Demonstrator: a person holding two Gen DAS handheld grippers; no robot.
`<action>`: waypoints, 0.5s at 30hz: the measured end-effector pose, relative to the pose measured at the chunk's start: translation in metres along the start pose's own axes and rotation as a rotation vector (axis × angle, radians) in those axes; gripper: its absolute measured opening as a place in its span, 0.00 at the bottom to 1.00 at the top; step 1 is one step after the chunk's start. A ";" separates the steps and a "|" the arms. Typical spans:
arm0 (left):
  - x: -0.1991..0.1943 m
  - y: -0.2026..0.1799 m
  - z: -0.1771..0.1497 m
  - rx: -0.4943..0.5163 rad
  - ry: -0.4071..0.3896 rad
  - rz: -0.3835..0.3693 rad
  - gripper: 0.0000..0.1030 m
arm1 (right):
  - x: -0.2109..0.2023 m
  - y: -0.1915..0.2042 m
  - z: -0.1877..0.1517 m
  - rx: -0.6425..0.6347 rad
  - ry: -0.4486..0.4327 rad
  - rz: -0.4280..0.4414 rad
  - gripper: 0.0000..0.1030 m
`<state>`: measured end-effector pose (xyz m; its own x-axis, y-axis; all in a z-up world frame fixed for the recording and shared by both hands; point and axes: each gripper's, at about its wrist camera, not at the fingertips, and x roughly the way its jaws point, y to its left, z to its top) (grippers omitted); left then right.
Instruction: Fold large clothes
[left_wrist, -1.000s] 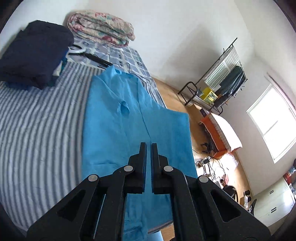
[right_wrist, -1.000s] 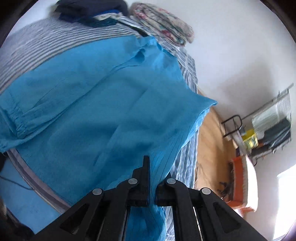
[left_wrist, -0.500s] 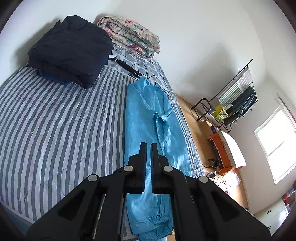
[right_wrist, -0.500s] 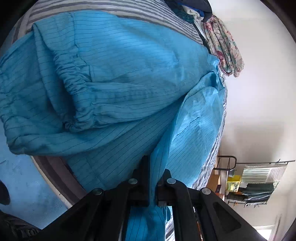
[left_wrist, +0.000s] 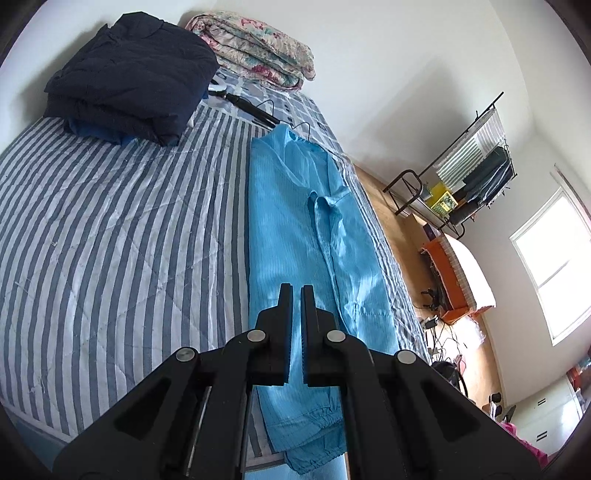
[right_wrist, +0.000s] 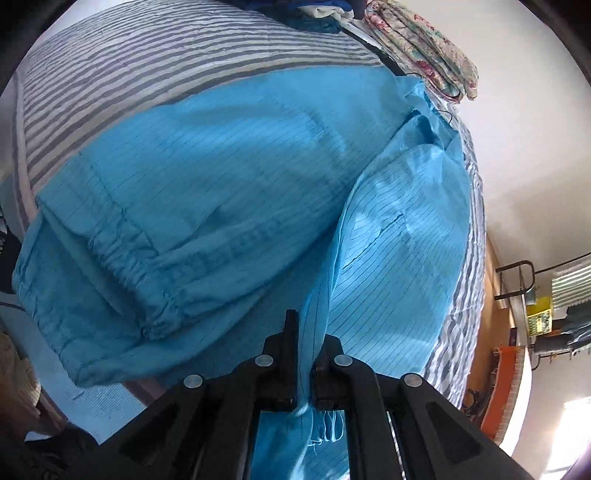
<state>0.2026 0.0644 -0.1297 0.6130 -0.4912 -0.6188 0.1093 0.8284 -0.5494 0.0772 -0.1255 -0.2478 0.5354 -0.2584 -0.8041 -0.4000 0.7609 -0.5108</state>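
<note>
A bright blue garment lies folded lengthwise into a long strip along the right side of the striped bed. Its elastic cuffs hang over the near edge. My left gripper hovers over the strip's near half, shut with nothing between its pads. In the right wrist view the garment fills most of the frame. A taut fold of it runs up through my right gripper. Those jaws are opening, with the blue cloth still pinched between them and frayed threads hanging below.
A pile of folded dark navy clothes and a folded floral quilt sit at the bed's far end, with a black hanger beside them. Right of the bed are wooden floor, a clothes rack and an orange seat.
The garment went from spread wide to a narrow folded strip. My right gripper carried its edge across and lower; my left gripper drew back, so more of the bed shows.
</note>
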 end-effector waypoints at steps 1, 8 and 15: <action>0.003 0.000 -0.003 -0.001 0.013 -0.001 0.00 | -0.005 -0.004 -0.004 0.023 -0.022 0.037 0.19; 0.027 0.003 -0.035 0.012 0.116 0.014 0.17 | -0.054 -0.063 -0.065 0.356 -0.219 0.318 0.38; 0.074 0.020 -0.078 -0.060 0.270 0.016 0.38 | -0.013 -0.142 -0.138 0.786 -0.178 0.374 0.49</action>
<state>0.1896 0.0232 -0.2302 0.3822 -0.5389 -0.7507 0.0493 0.8231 -0.5658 0.0247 -0.3126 -0.2067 0.6061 0.1356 -0.7838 0.0193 0.9826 0.1849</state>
